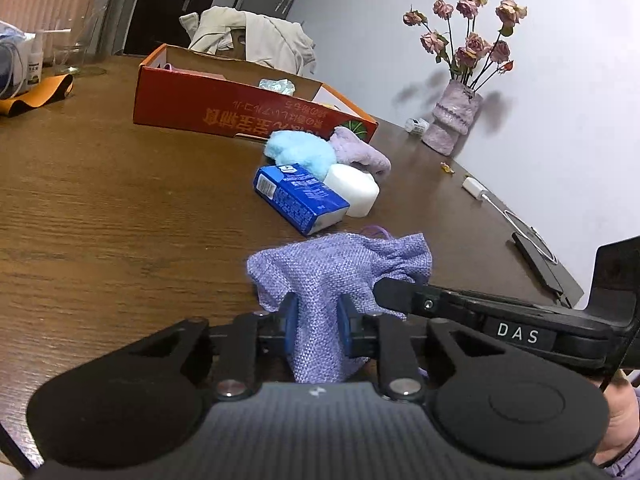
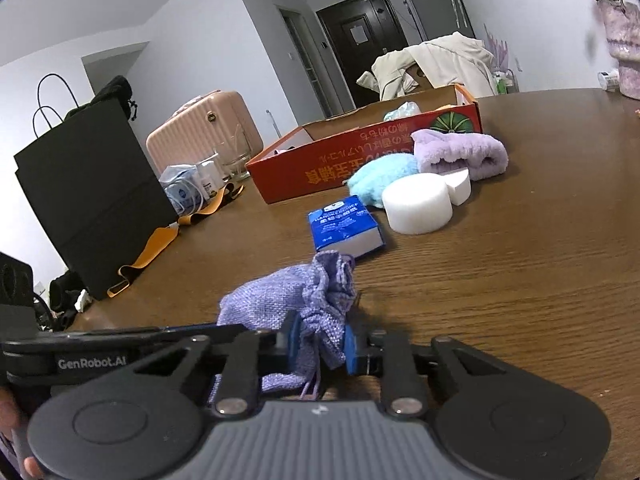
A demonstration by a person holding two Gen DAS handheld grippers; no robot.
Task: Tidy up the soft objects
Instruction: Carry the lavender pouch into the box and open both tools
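A purple woven pouch (image 1: 332, 268) is held between both grippers just above the brown table. My left gripper (image 1: 318, 330) is shut on its closed bottom end. My right gripper (image 2: 320, 344) is shut on the pouch (image 2: 280, 300) at its gathered drawstring end. Beyond it lie a blue tissue pack (image 1: 298, 198), a white foam block (image 1: 354, 188), a light blue fluffy cloth (image 1: 300, 152) and a purple fluffy cloth (image 1: 360, 152). An open red cardboard box (image 1: 240, 104) stands behind them; it also shows in the right wrist view (image 2: 360, 160).
A vase of dried roses (image 1: 454, 120) stands by the wall at the right. A phone with a white cable (image 1: 536, 256) lies near the table's right edge. A black paper bag (image 2: 88, 200), bottles and an orange strap (image 1: 36, 96) sit at the left. A chair with a coat (image 1: 256, 36) stands behind the box.
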